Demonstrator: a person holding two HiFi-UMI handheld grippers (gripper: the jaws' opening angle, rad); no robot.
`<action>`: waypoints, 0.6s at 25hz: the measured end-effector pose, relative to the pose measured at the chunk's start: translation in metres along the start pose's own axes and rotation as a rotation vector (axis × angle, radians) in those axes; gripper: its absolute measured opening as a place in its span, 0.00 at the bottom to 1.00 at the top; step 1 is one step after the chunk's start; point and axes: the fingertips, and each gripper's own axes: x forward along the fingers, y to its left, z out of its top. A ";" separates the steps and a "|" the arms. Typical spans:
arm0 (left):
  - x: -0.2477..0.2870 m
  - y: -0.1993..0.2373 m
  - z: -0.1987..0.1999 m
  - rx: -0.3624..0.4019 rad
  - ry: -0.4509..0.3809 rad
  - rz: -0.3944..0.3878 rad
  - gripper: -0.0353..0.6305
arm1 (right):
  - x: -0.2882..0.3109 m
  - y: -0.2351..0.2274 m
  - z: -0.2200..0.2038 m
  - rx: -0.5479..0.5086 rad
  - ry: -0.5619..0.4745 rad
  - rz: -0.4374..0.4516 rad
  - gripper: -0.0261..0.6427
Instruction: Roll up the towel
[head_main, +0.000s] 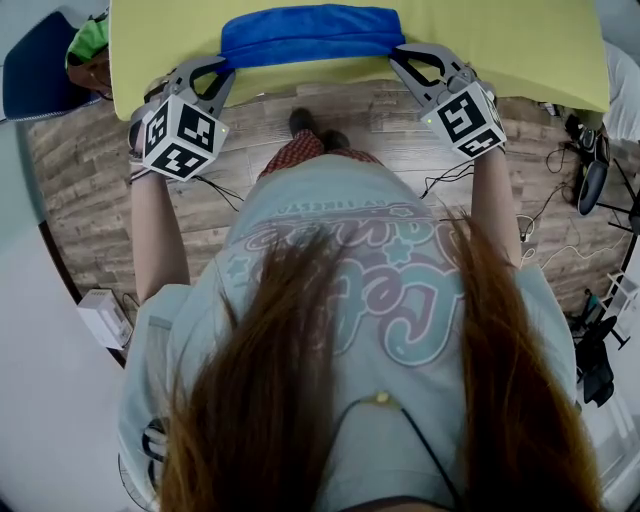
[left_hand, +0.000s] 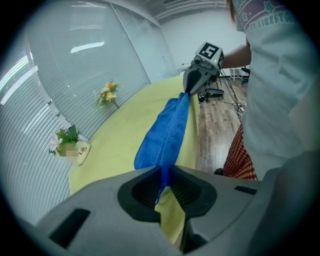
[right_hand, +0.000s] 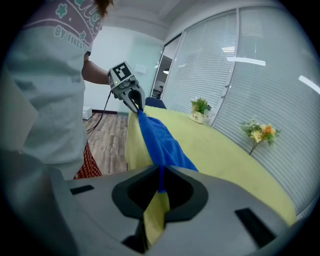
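The left claw (head_main: 222, 70) and the right claw (head_main: 402, 56) are each clamping nearly closed on one end of the blue towel (head_main: 310, 35). The towel is lying along the yellow worktop's (head_main: 520, 50) near edge, its long axis spanning claw to claw, neither hand nearer.

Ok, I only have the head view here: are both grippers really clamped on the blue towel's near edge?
Observer: Yes for the left gripper: its own view shows its jaws shut on the blue towel at one end.
Operator: And the right?
Observer: The right gripper is shut on the other end likewise.
Operator: Anything farther back?
Observer: A small flower pot and a flower sprig sit on the yellow table by the blinds.
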 end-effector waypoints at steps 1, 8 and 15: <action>0.000 0.002 0.001 -0.006 -0.002 -0.002 0.14 | 0.000 -0.001 0.001 0.009 -0.004 0.003 0.09; 0.012 0.019 0.001 -0.015 0.002 -0.007 0.14 | 0.010 -0.019 0.001 0.026 -0.002 -0.001 0.09; 0.020 0.025 0.002 -0.002 0.014 0.013 0.14 | 0.014 -0.026 0.000 0.028 0.003 -0.018 0.10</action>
